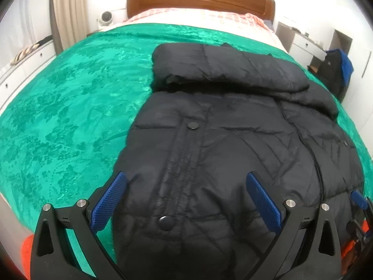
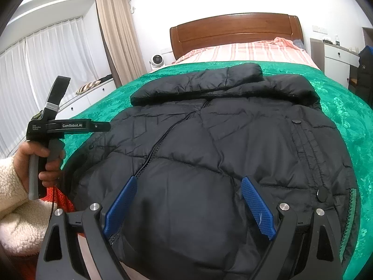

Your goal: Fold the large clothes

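Observation:
A large black puffer jacket (image 1: 233, 128) lies front up on the green blanket (image 1: 70, 93), its hood or collar at the far end. It also shows in the right wrist view (image 2: 221, 140). My left gripper (image 1: 186, 184) is open and empty, hovering over the jacket's near hem by the snap placket. My right gripper (image 2: 188, 186) is open and empty, above the near hem beside the zipper. The left tool's body (image 2: 67, 126) shows in the right wrist view, held in a hand at the jacket's left edge.
The bed has a wooden headboard (image 2: 235, 30) and a pink striped sheet (image 2: 244, 51) beyond the blanket. A small white fan (image 2: 156, 61) and curtains (image 2: 112, 35) stand left. A white cabinet (image 2: 338, 60) and a dark hanging coat (image 2: 366, 74) stand right.

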{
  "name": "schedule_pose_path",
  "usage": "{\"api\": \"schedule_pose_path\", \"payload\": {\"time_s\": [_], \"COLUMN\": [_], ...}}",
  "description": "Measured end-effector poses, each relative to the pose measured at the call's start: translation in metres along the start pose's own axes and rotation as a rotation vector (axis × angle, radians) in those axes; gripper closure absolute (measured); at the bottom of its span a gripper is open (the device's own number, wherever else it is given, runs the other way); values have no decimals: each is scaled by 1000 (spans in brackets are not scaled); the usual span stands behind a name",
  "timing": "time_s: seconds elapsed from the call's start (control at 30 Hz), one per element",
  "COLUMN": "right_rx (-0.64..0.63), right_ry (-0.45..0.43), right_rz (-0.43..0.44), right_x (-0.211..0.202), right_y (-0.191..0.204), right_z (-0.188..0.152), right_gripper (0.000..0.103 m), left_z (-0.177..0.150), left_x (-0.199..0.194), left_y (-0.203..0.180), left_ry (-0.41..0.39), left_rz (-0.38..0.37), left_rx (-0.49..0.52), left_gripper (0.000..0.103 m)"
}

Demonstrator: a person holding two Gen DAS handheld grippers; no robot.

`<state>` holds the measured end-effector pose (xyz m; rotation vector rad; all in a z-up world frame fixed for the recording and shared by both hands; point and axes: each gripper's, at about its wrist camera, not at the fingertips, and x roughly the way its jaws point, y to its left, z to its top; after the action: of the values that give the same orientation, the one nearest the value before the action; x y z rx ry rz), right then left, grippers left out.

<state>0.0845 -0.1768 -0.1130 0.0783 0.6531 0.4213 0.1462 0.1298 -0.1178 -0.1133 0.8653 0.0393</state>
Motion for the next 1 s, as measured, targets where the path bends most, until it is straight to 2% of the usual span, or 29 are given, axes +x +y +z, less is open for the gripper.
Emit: {"api": "schedule_pose_path", "payload": {"time_s": [0.37,0.47,0.6,1.0], "right_rx": [11,10,1,2], "right_ry": [5,9,17,20], "right_rz": [0,2,3,3], "right_x": [3,4,6,7], "right_y": [-2,-2,1,1], "right_z": [-1,-1,-2,-2], "right_gripper": [13,13,13,13], "left_z": [-4,-9,-18,-25], "left_x": [2,10,23,33], "left_y": [24,30,27,30], "left_ry": [24,57,88,109], "left_rz": [68,60,59,20], "left_rx": [-21,-38,-14,-47], "left_gripper": [1,1,1,0]}}
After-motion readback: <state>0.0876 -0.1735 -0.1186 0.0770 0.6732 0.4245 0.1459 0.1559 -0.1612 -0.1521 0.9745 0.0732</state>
